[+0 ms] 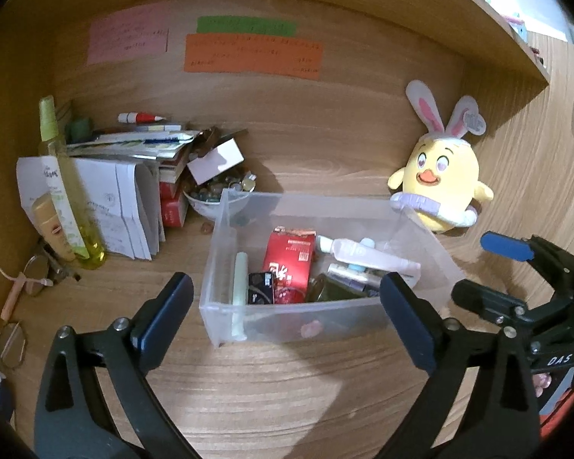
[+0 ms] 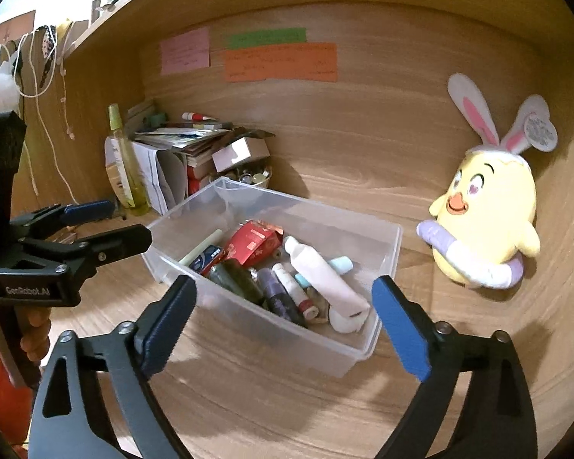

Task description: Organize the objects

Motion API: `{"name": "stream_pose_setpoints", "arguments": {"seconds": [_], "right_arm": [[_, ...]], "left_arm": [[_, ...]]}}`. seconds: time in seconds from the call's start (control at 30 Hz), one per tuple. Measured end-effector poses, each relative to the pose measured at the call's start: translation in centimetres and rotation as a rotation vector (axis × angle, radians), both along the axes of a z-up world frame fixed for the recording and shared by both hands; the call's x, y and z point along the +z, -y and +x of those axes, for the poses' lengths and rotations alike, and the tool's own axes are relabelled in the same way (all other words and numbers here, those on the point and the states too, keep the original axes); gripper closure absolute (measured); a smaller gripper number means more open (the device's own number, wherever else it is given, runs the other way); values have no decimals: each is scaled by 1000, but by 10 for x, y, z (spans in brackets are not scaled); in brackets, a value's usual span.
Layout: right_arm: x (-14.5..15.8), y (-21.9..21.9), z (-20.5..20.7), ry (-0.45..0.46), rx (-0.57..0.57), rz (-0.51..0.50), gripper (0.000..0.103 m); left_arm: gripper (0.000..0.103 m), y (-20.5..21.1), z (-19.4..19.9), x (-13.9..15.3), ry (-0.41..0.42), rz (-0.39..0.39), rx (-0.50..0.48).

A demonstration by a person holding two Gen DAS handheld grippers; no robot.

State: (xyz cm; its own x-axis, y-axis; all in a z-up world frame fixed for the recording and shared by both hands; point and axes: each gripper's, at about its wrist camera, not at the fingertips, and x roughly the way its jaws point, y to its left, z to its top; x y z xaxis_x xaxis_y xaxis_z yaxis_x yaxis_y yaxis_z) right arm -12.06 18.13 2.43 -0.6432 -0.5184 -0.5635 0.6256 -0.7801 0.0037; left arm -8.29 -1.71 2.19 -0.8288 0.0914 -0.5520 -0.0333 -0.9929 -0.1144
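Left wrist view, my left gripper (image 1: 287,306): I see its dark-blue padded jaws spread wide, nothing between the pads; they sit just short of the near wall of the bin.
Left wrist view, bin: the clear rectangular plastic storage bin (image 1: 225,237) stands on the wood-grain desk (image 1: 271,390), in front of the back panel.
Left wrist view, contents: a red paper carton (image 1: 289,258), a pale green stick (image 1: 240,283) along the left wall, a white squeeze tube (image 1: 367,254) lying across the right side.
Left wrist view, surroundings: a yellow chick plush with bunny ears (image 1: 438,179) just right of the bin; a tall yellow-green spray bottle (image 1: 67,191) and a stack of papers (image 1: 130,206) at left.
Right wrist view, my right gripper (image 2: 281,321): jaws standing wide apart, pads holding nothing, hovering over the bin's near corner (image 2: 348,359).
Right wrist view, other gripper: the left one (image 2: 111,222) is at the bin's left side, also spread; I cannot tell whether it touches the wall.
Right wrist view, plush: right of the bin, apart from it.
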Motion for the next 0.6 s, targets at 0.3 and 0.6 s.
{"name": "stream_pose_setpoints", "arguments": {"seconds": [0.3, 0.6], "right_arm": [[-4, -8, 5, 4, -17, -6, 7], [-4, -10, 6, 3, -18, -6, 7]], "left_arm": [[4, -1, 4, -13, 29, -2, -1], [4, -1, 4, -14, 33, 2, -2]]}}
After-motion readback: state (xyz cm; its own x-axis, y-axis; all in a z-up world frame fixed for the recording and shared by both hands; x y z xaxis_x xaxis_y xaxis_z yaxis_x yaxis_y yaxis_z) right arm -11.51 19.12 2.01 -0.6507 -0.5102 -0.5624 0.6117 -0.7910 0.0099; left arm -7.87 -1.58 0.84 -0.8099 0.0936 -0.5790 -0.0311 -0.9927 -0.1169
